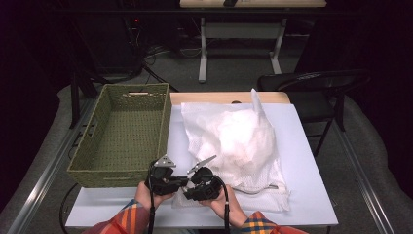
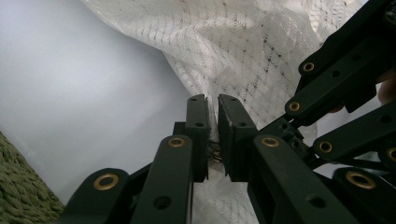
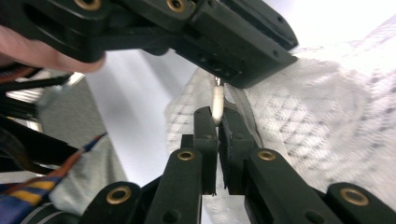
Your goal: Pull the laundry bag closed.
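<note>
Left gripper (image 1: 181, 181): at the table's 6 o'clock edge, jaws pinched on the near corner of the white mesh bag (image 1: 238, 146) (fabric squeezed between them in the left gripper view (image 2: 212, 116)).
Right gripper (image 1: 187, 187): just beside the left one, touching it, jaws clamped on the bag's white zipper pull (image 3: 217, 103).
Mesh bag: heaped from the table's (image 1: 311, 180) centre toward 3 o'clock.
Green woven basket (image 1: 104, 105): at 9 o'clock, beside the bag.
</note>
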{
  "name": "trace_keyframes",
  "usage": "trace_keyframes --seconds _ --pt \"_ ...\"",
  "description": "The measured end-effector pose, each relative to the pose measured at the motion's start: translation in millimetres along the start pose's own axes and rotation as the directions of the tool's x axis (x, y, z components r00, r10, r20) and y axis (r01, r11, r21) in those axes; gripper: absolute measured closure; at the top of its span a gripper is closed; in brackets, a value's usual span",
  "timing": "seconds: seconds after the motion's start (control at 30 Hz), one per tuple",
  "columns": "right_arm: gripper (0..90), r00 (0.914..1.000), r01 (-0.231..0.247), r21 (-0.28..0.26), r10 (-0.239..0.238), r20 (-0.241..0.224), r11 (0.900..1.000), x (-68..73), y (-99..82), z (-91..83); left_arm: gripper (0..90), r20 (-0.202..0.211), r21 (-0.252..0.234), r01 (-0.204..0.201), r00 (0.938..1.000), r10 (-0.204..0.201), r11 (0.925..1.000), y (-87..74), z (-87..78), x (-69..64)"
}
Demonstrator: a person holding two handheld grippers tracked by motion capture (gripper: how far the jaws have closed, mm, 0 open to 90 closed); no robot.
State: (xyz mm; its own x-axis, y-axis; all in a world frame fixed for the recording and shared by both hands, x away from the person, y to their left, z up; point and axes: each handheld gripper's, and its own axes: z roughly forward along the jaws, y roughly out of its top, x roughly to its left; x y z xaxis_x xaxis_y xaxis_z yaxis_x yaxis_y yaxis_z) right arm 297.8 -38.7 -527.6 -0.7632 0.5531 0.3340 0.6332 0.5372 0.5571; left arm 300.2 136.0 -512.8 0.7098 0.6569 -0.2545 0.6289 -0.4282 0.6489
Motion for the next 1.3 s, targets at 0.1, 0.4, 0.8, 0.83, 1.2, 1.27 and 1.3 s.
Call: trace_keyframes --seconds 0.1,0.4,0.8,0.83,1.2,1.27,1.3 --pt "86.9 0.9995 0.025 0.01 -0.025 0.019 0.9996 0.3 0.0 -1.0 77.0 0.008 -0.002 0.006 1.0 -0.006 1.0 -0.6 -0.8 1.6" --pt "86.9 0.9968 0.072 0.025 -0.072 0.035 0.9971 1.0 -0.6 -2.5 68.4 0.055 0.004 0.054 0.997 -0.054 0.9986 -3.1 1.8 8.3" --pt "80.8 0.9982 0.06 0.017 -0.06 0.009 0.9981 -0.4 1.7 -2.4 85.5 0.122 -0.048 0.159 0.9807 -0.153 0.986 -8.3 1.7 11.1" --pt "80.0 0.9985 0.054 0.003 -0.054 0.004 0.9985 -0.7 2.0 -3.1 85.5 0.119 -0.046 0.152 0.9822 -0.146 0.9873 -8.1 1.6 10.2" --pt "86.8 0.9972 0.072 -0.006 -0.072 0.019 0.9974 0.3 2.4 -5.5 82.6 0.106 -0.04 0.126 0.9869 -0.122 0.9912 -6.4 1.5 8.2" --pt "86.9 0.9958 0.086 0.006 -0.086 0.03 0.9963 1.8 2.7 -6.1 77.3 0.113 -0.044 0.132 0.9855 -0.126 0.9903 -6.6 2.0 10.5" --pt "86.9 0.9953 0.09 0.008 -0.09 0.033 0.9959 2.2 2.7 -6.2 73.2 0.107 -0.039 0.134 0.9858 -0.129 0.9902 -6.4 2.3 11.6"
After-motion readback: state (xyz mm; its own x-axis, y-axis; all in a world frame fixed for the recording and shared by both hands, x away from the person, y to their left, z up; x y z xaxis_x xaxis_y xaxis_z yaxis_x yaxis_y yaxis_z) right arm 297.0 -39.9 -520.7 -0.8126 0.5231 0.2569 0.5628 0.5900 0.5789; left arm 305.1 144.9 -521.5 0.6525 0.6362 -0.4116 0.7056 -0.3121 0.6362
